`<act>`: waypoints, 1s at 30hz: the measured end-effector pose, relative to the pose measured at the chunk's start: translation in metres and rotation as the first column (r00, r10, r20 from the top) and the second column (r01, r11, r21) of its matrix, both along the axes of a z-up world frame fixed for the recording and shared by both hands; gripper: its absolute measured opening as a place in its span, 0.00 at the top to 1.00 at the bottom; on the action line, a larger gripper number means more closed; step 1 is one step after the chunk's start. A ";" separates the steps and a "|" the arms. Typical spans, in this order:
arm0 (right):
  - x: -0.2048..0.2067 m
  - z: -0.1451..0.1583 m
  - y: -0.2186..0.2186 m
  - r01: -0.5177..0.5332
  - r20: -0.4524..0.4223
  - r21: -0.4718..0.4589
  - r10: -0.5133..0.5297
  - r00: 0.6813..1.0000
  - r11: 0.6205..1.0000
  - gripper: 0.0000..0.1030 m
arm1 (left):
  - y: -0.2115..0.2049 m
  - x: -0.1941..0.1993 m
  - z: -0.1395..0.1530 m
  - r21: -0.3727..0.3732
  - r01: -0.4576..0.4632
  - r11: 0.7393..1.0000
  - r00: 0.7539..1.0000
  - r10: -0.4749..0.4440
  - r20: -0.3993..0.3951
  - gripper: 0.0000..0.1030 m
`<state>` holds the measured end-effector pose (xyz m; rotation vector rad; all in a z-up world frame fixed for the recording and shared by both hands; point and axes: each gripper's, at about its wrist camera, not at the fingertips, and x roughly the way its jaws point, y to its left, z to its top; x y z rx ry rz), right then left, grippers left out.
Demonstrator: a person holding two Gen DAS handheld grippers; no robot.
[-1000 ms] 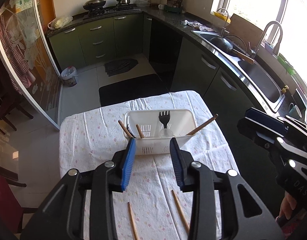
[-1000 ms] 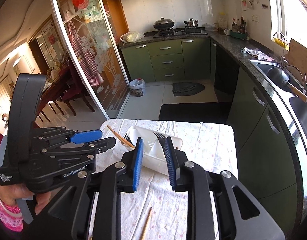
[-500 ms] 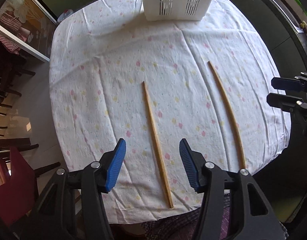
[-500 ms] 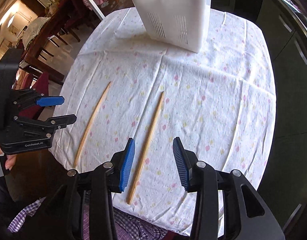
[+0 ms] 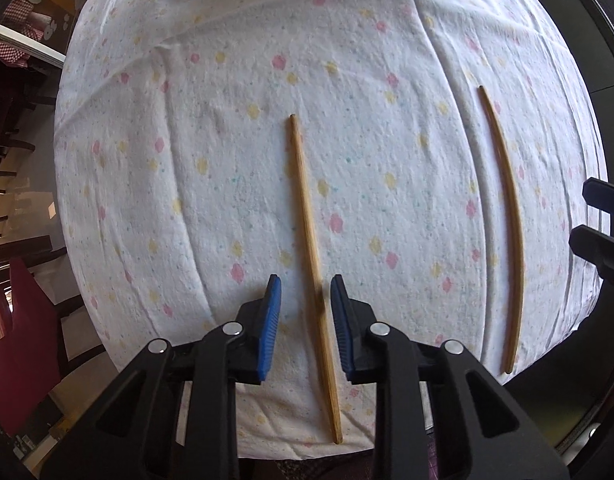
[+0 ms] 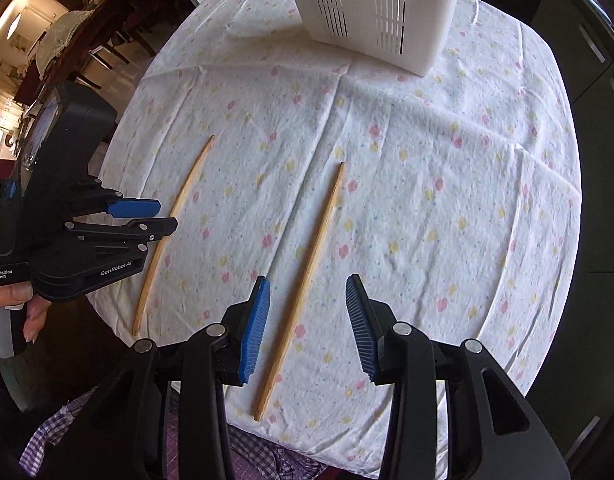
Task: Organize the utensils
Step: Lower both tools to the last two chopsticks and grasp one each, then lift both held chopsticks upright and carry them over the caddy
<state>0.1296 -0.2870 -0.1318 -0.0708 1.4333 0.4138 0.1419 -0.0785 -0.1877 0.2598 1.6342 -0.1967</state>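
Two chopsticks flat on cloth-covered tabletop (image 6: pixel 447 208), white utensil basket (image 6: pixel 371 8) at far edge.
Left claw (image 5: pixel 305 312) apart, straddling left chopstick (image 5: pixel 311 248); right claw (image 6: pixel 307 320) wider apart over right chopstick (image 6: pixel 307 280); neither clamped.

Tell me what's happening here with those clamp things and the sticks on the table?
A person holds a two-finger tool in each hand and is tidying utensils. The left tool is open and straddles one wooden chopstick lying on the flowered tablecloth. The right tool is open around the other chopstick. Neither is gripped yet. The white utensil basket stands at the table's far side.
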 end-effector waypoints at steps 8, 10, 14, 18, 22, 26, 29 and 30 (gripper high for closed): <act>0.007 -0.001 -0.005 0.015 -0.005 -0.016 -0.015 1.000 1.000 0.61 | -0.002 0.006 -0.005 -0.015 0.011 1.000 1.000 -0.011 -0.007 0.82; 0.011 -0.003 -0.005 0.023 -0.013 -0.019 -0.023 1.000 1.000 0.61 | -0.005 0.005 -0.005 -0.009 0.025 1.000 1.000 -0.025 -0.001 0.91; 0.018 -0.012 0.000 0.022 -0.050 -0.018 -0.023 0.998 1.000 0.61 | -0.006 0.003 -0.004 0.004 0.038 0.999 0.999 -0.038 0.010 0.93; 0.021 -0.029 0.012 0.006 -0.093 -0.045 -0.010 0.996 0.999 0.61 | 0.001 0.002 0.001 -0.005 0.019 1.000 1.000 -0.019 0.007 0.93; 0.023 -0.044 0.027 -0.013 -0.123 -0.081 0.003 0.992 0.997 0.64 | 0.026 0.000 0.013 -0.025 0.001 1.000 1.000 -0.001 0.028 0.93; 0.026 -0.057 0.037 -0.026 -0.147 -0.133 0.006 0.989 0.991 0.70 | 0.029 0.007 0.022 -0.038 -0.006 0.999 0.999 0.008 0.046 0.93; 0.028 -0.058 0.040 -0.023 -0.155 -0.146 0.000 0.988 0.989 0.75 | 0.034 0.007 0.028 -0.054 -0.005 0.999 0.998 0.008 0.060 0.93; 0.029 -0.059 0.042 -0.025 -0.155 -0.158 0.000 0.988 0.987 0.77 | 0.033 0.007 0.031 -0.059 -0.002 0.998 0.998 0.006 0.065 0.93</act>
